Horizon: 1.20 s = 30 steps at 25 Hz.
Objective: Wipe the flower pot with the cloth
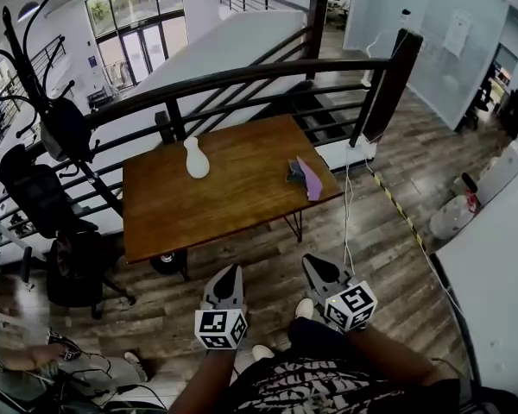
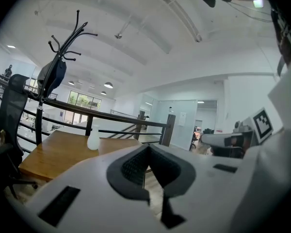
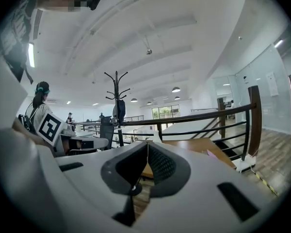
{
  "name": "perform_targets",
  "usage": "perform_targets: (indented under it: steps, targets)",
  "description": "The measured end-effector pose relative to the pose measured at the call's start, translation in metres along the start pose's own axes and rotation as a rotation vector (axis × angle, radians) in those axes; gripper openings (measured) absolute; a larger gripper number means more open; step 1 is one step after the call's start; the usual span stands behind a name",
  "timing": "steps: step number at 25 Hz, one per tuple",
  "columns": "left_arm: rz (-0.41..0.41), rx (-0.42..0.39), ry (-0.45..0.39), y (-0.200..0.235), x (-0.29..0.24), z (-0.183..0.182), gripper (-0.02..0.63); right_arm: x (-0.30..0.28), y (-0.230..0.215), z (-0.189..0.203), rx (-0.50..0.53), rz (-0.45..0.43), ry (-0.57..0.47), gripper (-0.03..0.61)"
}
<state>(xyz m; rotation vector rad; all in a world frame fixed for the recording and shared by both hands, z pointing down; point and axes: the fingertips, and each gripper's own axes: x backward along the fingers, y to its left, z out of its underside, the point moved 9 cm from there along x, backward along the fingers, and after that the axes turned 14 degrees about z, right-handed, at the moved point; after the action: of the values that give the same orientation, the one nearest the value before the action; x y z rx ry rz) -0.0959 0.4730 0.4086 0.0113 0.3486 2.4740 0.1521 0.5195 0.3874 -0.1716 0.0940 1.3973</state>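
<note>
Risk: slim white vase-shaped flower pot (image 1: pixel 196 158) stands unbraced on the brown wooden desk (image 1: pixel 224 210), purple cloth (image 1: pixel 309 179) lies well apart near its right edge, and left claw (image 1: pixel 231 272) and right claw (image 1: pixel 313 264), both closed and empty short of the desk, could topple it in a one-sided wipe.

Bare plank floor (image 1: pixel 268 250) lies open along the near edge of the bench (image 1: pixel 216 210). On the bench, a white flower pot (image 1: pixel 196 159) stands near the far edge and a purple cloth (image 1: pixel 308 179) lies at the right end, with bare top between them. A dark railing (image 1: pixel 268 72) closes off the far side. An office chair (image 1: pixel 39 192) and a coat stand (image 3: pixel 117 89) crowd the left end.
</note>
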Motion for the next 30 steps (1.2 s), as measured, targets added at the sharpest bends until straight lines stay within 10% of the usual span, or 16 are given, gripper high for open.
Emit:
perform_targets:
  steps: [14, 30]
  targets:
    - [-0.023, 0.009, 0.092, 0.064, -0.085, -0.011, -0.002, -0.105, -0.062, -0.008, -0.059, 0.016, 0.022, 0.000]
    - [-0.053, 0.000, 0.139, 0.110, -0.315, -0.040, -0.002, -0.257, -0.235, -0.038, -0.077, -0.043, 0.050, 0.000]
